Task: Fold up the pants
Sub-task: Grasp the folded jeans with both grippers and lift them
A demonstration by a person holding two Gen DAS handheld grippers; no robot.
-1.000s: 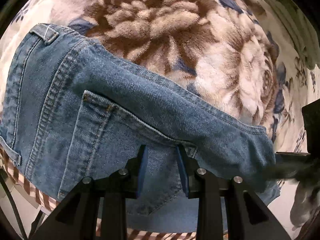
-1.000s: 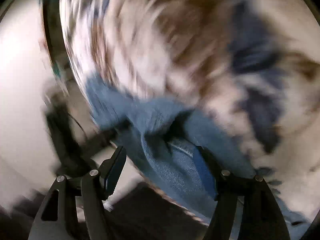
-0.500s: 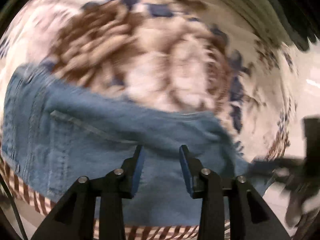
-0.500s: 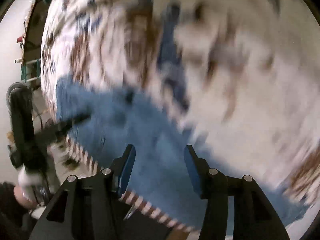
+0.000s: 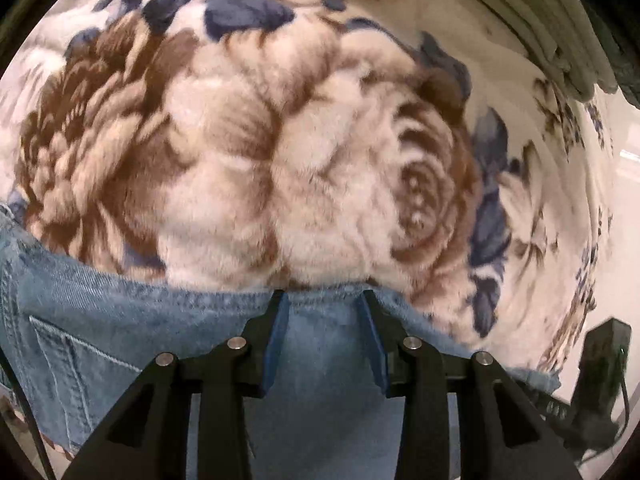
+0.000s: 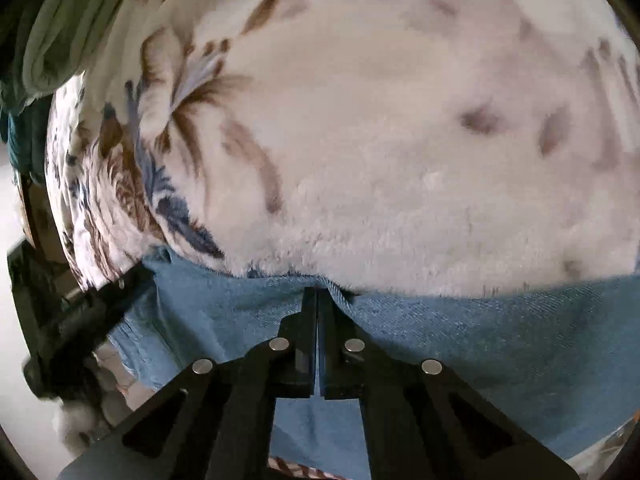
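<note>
Blue denim pants (image 5: 120, 320) lie on a fluffy floral blanket (image 5: 300, 140), filling the lower part of the left wrist view; a back pocket shows at lower left. My left gripper (image 5: 322, 300) is open, its fingers over the far edge of the denim. In the right wrist view the pants (image 6: 480, 340) stretch across the bottom. My right gripper (image 6: 317, 294) is shut, its tips pressed together at the far edge of the denim where the fabric puckers.
The white, brown and blue blanket (image 6: 380, 140) covers the surface. Green folded fabric (image 6: 60, 32) lies at the far left edge. The other black gripper (image 6: 52, 320) shows at the left, and also at the right of the left wrist view (image 5: 600, 380).
Both grippers have moved forward to the far edge of the pants. The right gripper has gone from open to shut. The left stays open.
</note>
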